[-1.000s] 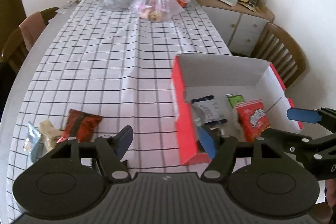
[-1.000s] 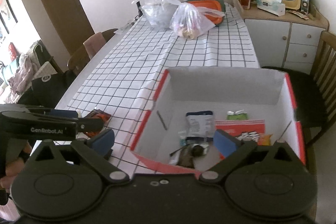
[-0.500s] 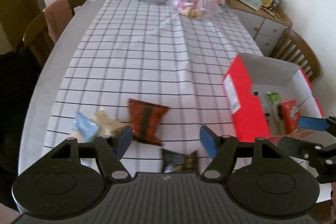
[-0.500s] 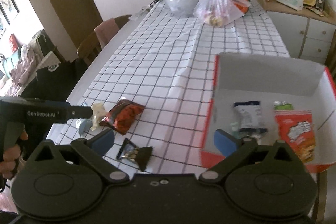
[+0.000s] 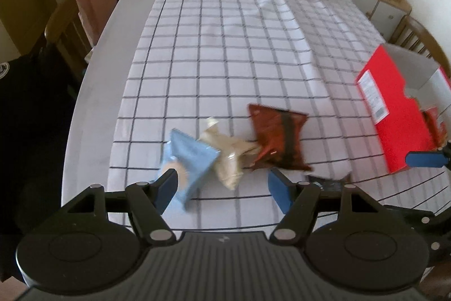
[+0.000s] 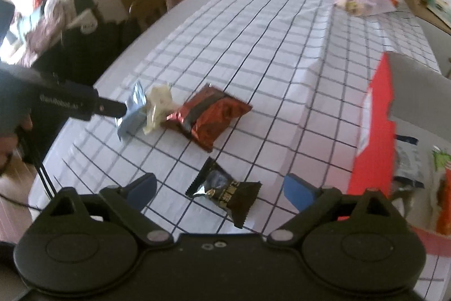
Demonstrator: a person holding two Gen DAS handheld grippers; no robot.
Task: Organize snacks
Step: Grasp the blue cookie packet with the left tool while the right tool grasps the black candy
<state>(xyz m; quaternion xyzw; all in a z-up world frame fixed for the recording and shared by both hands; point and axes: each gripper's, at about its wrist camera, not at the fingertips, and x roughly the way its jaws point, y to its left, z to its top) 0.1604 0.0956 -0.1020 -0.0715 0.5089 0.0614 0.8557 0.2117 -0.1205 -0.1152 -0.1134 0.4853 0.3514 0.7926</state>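
left hand-held gripper [image 6: 118, 110] | blurred body lettering, roughly "GenRobot.AI" | red box [image 5: 394, 114] label: unreadable

White cloth [image 5: 225, 52] with a black grid covers the bench. Beside the red box [image 5: 394, 114] (white inside): red-brown packet [image 5: 277, 137], cream packet [image 5: 228, 154], pale blue packet [image 5: 188, 157], black packet [image 6: 225, 191].

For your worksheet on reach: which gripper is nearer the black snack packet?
Right. The right gripper frames the black snack packet between its open fingers; the left gripper faces the light blue packet farther left.
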